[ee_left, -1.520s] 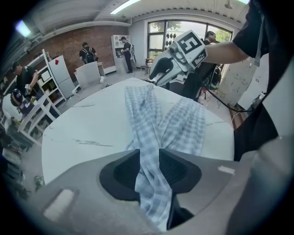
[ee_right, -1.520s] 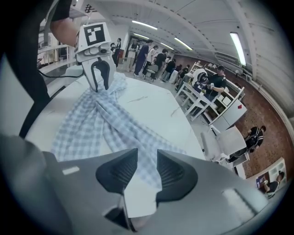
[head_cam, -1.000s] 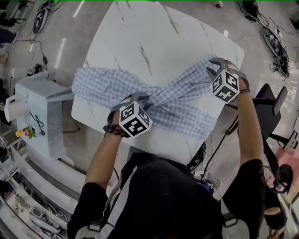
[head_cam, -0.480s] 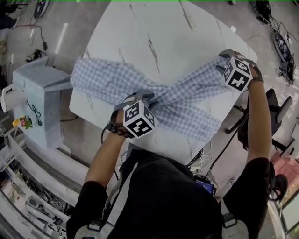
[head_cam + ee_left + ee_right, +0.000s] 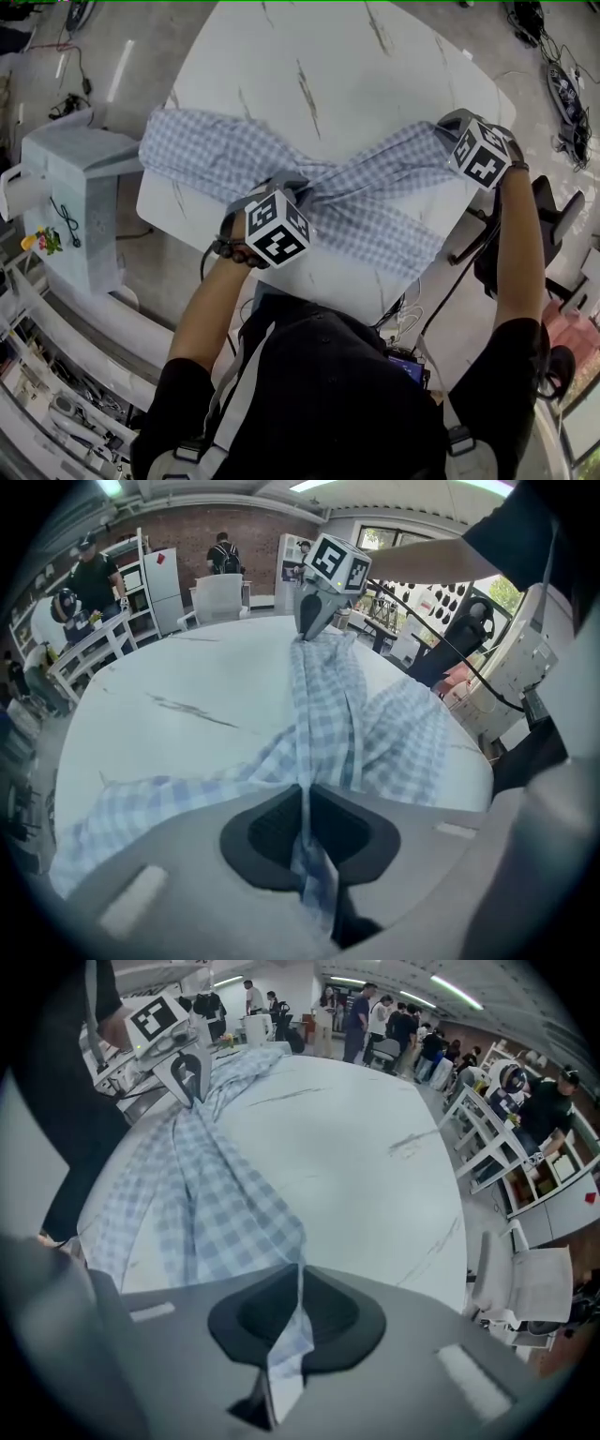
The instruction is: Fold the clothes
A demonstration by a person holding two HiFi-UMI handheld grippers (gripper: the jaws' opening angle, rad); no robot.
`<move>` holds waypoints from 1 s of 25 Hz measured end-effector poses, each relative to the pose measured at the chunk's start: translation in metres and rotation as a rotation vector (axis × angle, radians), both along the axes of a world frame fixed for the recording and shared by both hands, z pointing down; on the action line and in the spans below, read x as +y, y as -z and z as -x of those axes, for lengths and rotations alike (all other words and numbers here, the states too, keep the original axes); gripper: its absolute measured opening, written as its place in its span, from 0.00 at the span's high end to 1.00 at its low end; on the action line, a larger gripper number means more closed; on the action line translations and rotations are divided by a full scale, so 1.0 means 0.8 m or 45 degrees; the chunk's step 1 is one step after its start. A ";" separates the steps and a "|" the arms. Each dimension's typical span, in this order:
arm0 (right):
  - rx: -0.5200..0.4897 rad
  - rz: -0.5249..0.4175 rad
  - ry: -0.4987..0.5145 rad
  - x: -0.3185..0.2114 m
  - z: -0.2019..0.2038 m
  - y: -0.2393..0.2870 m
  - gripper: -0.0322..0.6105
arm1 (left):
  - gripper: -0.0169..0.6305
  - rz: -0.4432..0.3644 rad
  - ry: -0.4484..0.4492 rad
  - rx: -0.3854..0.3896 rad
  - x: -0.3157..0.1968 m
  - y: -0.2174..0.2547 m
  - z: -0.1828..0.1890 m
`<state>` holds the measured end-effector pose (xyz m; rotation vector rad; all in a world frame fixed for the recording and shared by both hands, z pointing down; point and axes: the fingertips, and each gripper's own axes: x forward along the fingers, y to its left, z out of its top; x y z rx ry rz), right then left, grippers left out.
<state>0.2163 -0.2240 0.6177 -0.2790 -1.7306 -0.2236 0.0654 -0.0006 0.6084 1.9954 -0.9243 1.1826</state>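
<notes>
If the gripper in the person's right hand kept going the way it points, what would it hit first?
The checked cloth that the right gripper just clamped, then probably the white table right beneath it.

My left gripper (image 5: 302, 803): jaws just been closing, now pinched tight on a fold of the blue-white checked cloth (image 5: 323, 705), with a tail of it poking out toward the camera. Cloth runs as a bunched strip from the near edge of the white marbled table (image 5: 187, 682) to the far edge. More of it spreads toward the right edge, and a flap trails to the near left. At the far edge the right gripper (image 5: 305, 633), marker cube (image 5: 338, 562) on top, points down with its tip on the cloth's end; its jaws have just been closing too. An arm (image 5: 422, 560) reaches to it from the right. A white chair (image 5: 218, 596) and people stand beyond the far edge.
</notes>
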 end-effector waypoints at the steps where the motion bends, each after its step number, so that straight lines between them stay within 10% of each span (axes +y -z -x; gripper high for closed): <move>1: -0.010 -0.014 -0.012 0.002 -0.005 0.002 0.92 | 0.92 -0.004 0.002 -0.002 0.000 0.003 0.000; 25: -0.372 -0.412 -0.511 0.207 -0.195 0.128 0.92 | 0.92 -0.181 -0.547 -0.283 0.024 0.061 -0.031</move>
